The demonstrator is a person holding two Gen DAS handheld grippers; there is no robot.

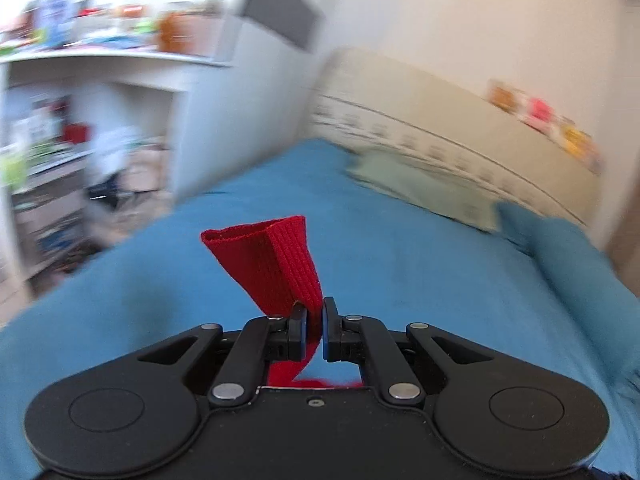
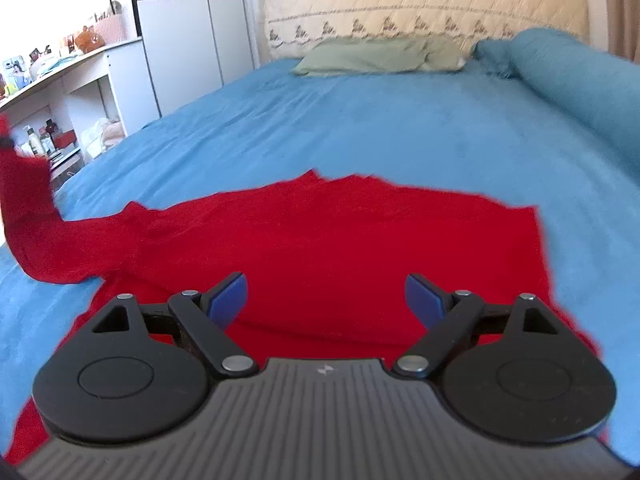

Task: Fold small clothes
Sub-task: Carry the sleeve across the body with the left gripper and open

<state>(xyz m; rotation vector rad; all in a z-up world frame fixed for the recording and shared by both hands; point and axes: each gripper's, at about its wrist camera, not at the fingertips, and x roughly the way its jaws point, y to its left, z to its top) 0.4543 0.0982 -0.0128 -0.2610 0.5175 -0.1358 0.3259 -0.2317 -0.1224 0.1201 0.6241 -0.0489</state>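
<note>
A: Left side first?
B: Shelving with clutter stood at far left, blurred. Left tool was clamped on the ribbed cuff of the red sweater, jaws nearly together with the fabric pinched between them. The cuff stuck up above the blue bedspread.
A: And the sweater body?
B: In the right view it lay spread on the bedspread, directly under and ahead of the right tool. Its sleeve ran off to the left edge and rose off the bed there.
A: Right tool state?
B: Jaws wide apart, holding nothing, blue pads over the red cloth. Contact with the fabric: couldn't tell.
A: Further right?
B: Green pillow at the quilted headboard, rolled blue blanket along the right side.
</note>
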